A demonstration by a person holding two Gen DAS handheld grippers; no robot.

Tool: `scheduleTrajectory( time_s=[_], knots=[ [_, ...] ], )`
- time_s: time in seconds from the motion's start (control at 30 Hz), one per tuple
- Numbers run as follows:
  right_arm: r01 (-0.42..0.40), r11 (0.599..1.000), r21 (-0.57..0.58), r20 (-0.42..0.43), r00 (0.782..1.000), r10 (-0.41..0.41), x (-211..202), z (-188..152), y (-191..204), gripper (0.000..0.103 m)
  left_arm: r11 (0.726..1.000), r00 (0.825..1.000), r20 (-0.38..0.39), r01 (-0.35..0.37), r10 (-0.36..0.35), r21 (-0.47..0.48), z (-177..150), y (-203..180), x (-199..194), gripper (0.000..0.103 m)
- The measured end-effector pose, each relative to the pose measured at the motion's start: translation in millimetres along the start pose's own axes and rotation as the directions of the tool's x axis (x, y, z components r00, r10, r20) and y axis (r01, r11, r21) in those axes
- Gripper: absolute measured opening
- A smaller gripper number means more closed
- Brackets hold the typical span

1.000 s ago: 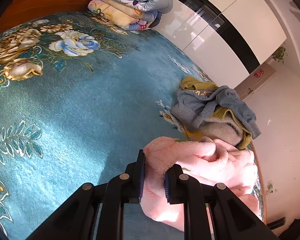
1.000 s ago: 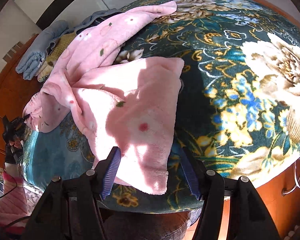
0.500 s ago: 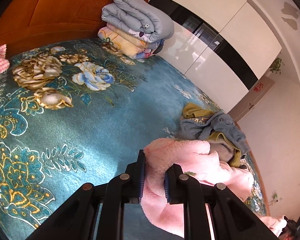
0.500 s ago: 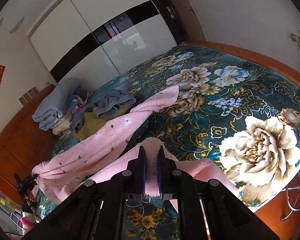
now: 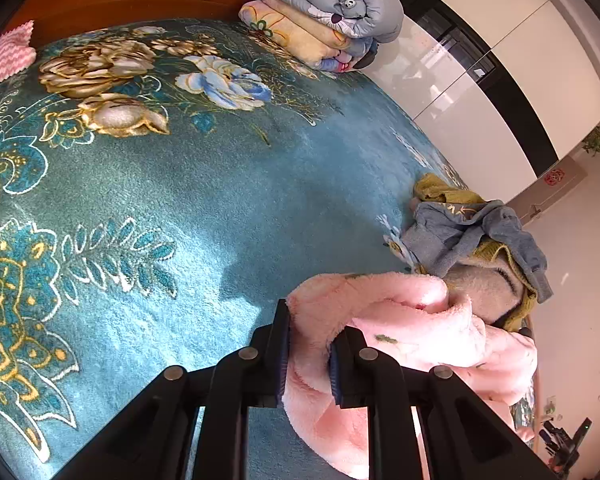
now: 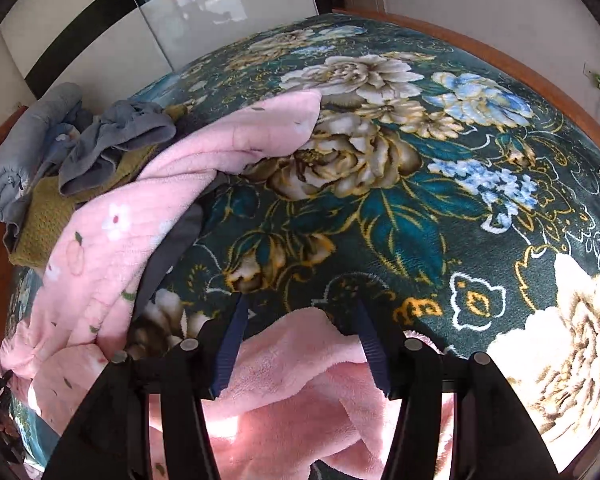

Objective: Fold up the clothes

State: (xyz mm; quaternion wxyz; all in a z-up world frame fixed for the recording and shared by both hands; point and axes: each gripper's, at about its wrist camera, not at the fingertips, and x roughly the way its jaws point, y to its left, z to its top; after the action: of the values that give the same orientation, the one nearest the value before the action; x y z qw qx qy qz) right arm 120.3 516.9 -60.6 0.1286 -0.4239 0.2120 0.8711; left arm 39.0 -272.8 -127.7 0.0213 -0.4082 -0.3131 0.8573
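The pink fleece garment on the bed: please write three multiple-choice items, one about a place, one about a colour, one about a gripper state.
1. Where is the stack of folded quilts?
A. by the wooden headboard
B. on the floor
C. under the pink garment

2. What colour is the sweater lying on the mustard knit?
A. red
B. grey-blue
C. white

3. What is the state of the right gripper?
A. shut on cloth
B. open
C. out of view

Answers: 1 A, the stack lies against the headboard; 2 B, the sweater is grey-blue; 3 B, its fingers stand apart over the pink garment.
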Motion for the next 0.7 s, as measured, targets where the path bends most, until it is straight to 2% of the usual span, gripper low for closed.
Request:
scheduleTrajectory(
  time_s=[0.07, 0.13, 0.23, 0.33, 0.43, 0.5, 0.57, 0.63, 0.7],
  knots=[
    [-0.016, 1.0, 0.006, 0.066, 0.998, 0.016, -38, -4, -11, 0.057, 1.0, 1.0, 0.002, 0.012, -0.012, 0.005, 0, 0, 0, 0.018],
    [-0.032, 0.999, 0.03, 0.11, 0.994, 0.028, -73, -22, -31, 0.066, 1.0, 1.0, 0.003, 0.022, -0.022, 0.005, 0, 2, 0, 0.018],
    [-0.034, 0.996, 0.084, 0.089, 0.996, 0.027, -98, -71, -67, 0.07, 0.999, 0.999, 0.002, 0.036, -0.036, -0.006, -2, 7, 2, 0.018],
    [-0.056, 0.99, 0.126, 0.013, 0.998, 0.055, -88, -118, -90, 0.07, 0.998, 0.999, -0.003, 0.044, -0.044, -0.036, -6, 11, 6, 0.019],
    [0.022, 0.997, 0.069, -0.042, 0.999, -0.019, -62, -136, -87, 0.07, 0.999, 0.999, -0.01, 0.036, -0.036, -0.041, -9, 12, 6, 0.019],
    [0.076, 0.997, 0.033, -0.014, 0.997, -0.076, -55, -135, -82, 0.07, 0.999, 1.0, -0.012, 0.025, -0.026, -0.034, -12, 10, 3, 0.02],
    [0.104, 0.994, -0.028, 0.056, 0.993, -0.102, -61, -132, -72, 0.07, 0.999, 1.0, -0.007, 0.024, -0.024, -0.023, -13, 8, -1, 0.02],
    [0.08, 0.993, -0.089, 0.106, 0.992, -0.07, -69, -127, -61, 0.07, 1.0, 1.0, 0.002, 0.019, -0.019, -0.007, -14, 4, -2, 0.02],
    [0.063, 0.992, -0.107, 0.07, 0.996, -0.055, -59, -121, -55, 0.07, 1.0, 1.0, 0.001, 0.015, -0.015, -0.015, -15, 2, 1, 0.02]
  ],
)
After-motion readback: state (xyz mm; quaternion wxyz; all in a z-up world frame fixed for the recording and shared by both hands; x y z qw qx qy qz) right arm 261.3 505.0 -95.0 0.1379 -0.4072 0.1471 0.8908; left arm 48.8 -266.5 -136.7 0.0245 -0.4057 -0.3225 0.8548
